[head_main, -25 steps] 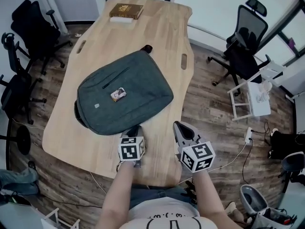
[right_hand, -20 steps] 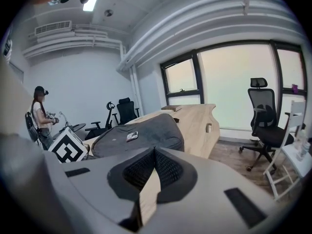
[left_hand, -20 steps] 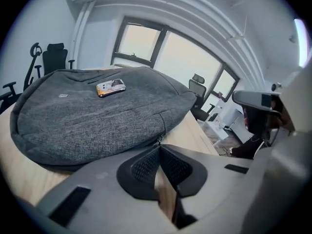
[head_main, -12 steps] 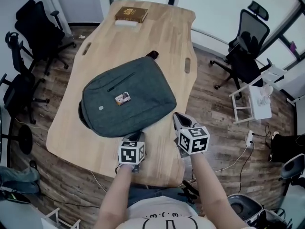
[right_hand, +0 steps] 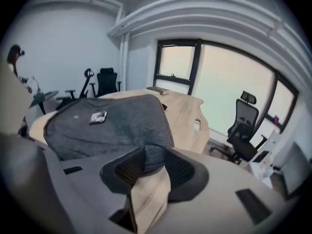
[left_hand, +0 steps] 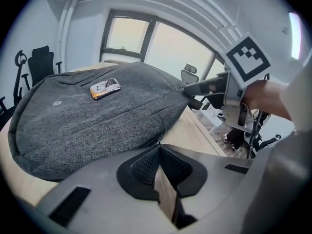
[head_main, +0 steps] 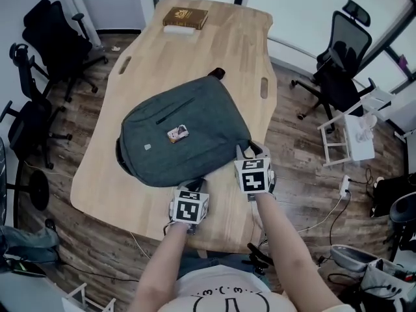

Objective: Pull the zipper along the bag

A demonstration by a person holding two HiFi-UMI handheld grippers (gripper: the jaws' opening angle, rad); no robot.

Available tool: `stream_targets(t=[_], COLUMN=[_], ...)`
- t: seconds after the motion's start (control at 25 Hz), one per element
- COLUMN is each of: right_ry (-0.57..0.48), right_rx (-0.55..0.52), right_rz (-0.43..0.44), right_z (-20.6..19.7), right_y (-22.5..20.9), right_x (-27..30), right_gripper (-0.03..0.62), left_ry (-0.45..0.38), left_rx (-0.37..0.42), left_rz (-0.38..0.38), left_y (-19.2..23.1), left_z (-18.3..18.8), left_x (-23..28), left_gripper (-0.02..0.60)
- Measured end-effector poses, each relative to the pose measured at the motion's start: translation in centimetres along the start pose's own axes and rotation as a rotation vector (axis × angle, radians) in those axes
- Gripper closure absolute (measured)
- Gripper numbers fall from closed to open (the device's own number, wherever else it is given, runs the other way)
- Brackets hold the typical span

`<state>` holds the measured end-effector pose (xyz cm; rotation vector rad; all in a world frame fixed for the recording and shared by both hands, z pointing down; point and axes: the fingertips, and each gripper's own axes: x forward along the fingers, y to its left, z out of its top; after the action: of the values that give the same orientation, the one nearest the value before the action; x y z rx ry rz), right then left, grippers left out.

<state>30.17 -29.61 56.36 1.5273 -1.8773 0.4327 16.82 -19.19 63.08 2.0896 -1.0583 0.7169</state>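
Head view: a grey bag (head_main: 185,132) lies flat in the middle of a wooden table (head_main: 227,44), a small tag (head_main: 177,134) on its top. A person stands at the near edge of the table with a gripper in each hand, and both grippers meet the bag's near side. The left gripper (head_main: 198,183) points at the middle of the near edge. The right gripper (head_main: 246,151) is at the bag's near right corner.

Left gripper view: the jaws are closed to a thin slit. Their tips sit right at the zipper pull (left_hand: 158,141) on the bag's seam; whether they pinch it cannot be told. The bag fills the space just beyond them.

Right gripper view: the jaws have just been opening and stand wide apart. The bag's corner (right_hand: 153,157) lies between the pads, not squeezed, with bare table showing below it. The rest of the bag stretches away to the left.
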Motion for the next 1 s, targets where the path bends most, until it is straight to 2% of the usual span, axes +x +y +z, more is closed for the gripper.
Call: stream_targets(t=[0.08,0.28,1.0], right_ry=[0.027,0.058,0.087], right_rx=[-0.068,-0.025,0.001], right_rz=[-0.047,-0.073,-0.091], right_z=[-0.4,-0.7,-0.9], right_y=[0.0,-0.4,-0.6], right_x=[0.3,0.7,1.1], right_gripper=[0.408,0.408,0.410], left_ry=[0.004,0.018,0.028], left_rx=[0.026,0.094,0.093], left_rz=[-0.011,-0.040,-0.012], left_y=[0.0,0.3,5.1], left_z=[0.0,-0.1,-2.8], left_x=[-0.3,-1.4,-6.0], left_gripper=[0.563,0.563,0.563])
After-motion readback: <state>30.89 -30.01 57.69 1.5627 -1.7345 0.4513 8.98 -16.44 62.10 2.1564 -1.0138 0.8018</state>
